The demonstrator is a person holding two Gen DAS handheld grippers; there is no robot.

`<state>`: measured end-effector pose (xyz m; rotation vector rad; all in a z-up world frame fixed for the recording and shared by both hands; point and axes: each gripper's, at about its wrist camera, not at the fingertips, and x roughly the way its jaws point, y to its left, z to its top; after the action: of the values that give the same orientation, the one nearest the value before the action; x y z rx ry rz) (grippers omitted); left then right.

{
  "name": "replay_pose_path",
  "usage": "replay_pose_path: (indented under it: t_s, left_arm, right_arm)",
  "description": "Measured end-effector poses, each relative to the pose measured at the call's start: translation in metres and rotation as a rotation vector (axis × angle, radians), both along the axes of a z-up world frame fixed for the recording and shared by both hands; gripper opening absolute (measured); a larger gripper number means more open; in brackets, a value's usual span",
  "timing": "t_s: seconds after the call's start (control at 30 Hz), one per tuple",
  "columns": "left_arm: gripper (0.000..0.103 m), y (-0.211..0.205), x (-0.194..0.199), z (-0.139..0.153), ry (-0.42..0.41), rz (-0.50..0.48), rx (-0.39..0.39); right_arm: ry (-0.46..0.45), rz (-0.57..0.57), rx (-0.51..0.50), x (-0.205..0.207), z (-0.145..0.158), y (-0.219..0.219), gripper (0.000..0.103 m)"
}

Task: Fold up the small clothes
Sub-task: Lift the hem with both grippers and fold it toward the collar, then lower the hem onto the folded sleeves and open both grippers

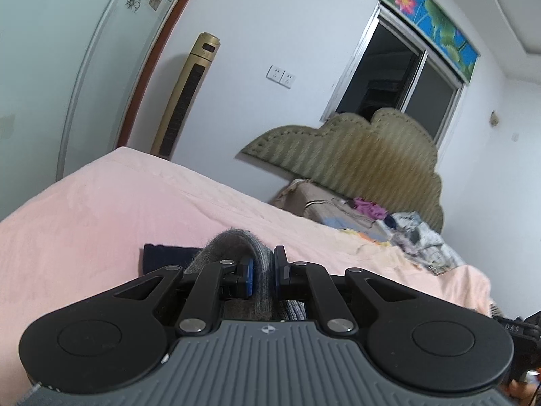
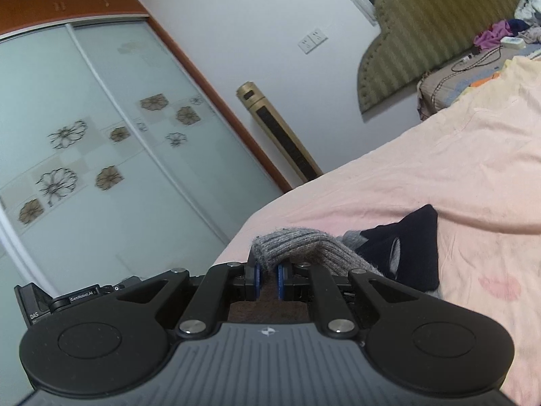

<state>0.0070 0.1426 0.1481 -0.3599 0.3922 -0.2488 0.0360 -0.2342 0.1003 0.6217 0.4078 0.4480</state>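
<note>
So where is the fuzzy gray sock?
The gray sock is pinched in both claws, left claw and right claw, above the pink bed sheet, beside a dark navy garment.

Pretty clearly a home bedroom. A bed [image 1: 101, 196] with a pink sheet is taking up most of the view, and an olive scalloped headboard [image 1: 372, 149] is standing at its far end. Beside the bed a gold tower air conditioner [image 1: 186, 91] is leaning into frame, a sliding-door wardrobe [image 2: 101, 128] with flower prints is sitting next to it, and clothes [image 1: 416, 233] are piling up by the headboard.
</note>
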Motion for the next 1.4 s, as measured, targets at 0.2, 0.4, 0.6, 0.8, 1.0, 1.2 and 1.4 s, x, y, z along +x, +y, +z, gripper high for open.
replay_pose_path:
  t_s: [0.2,0.4,0.6,0.8,1.0,1.2,1.4]
  left_arm:
    - [0.011,-0.016,0.059,-0.01,0.047,0.028,0.103]
    - [0.011,-0.028,0.118,-0.037,0.117,0.07,0.192]
    - [0.011,-0.026,0.175,-0.076,0.262,0.105,0.226]
    - [0.015,-0.016,0.21,-0.102,0.383,0.111,0.212]
    - [0.028,-0.013,0.219,-0.103,0.403,0.138,0.217]
    - [0.046,-0.014,0.22,-0.104,0.404,0.173,0.247]
    - [0.052,-0.016,0.222,-0.104,0.406,0.176,0.267]
  right_arm:
    - [0.048,-0.035,-0.067,0.054,-0.014,0.002,0.009]
    - [0.123,-0.046,-0.093,0.109,-0.04,0.006,0.009]
    - [0.22,-0.069,-0.074,0.151,-0.072,0.003,0.009]
    - [0.303,-0.07,-0.044,0.174,-0.093,0.001,0.011]
    - [0.343,-0.07,-0.026,0.185,-0.102,-0.001,0.011]
    - [0.36,-0.072,-0.017,0.189,-0.107,-0.003,0.011]
    - [0.361,-0.072,-0.031,0.193,-0.106,-0.001,0.018]
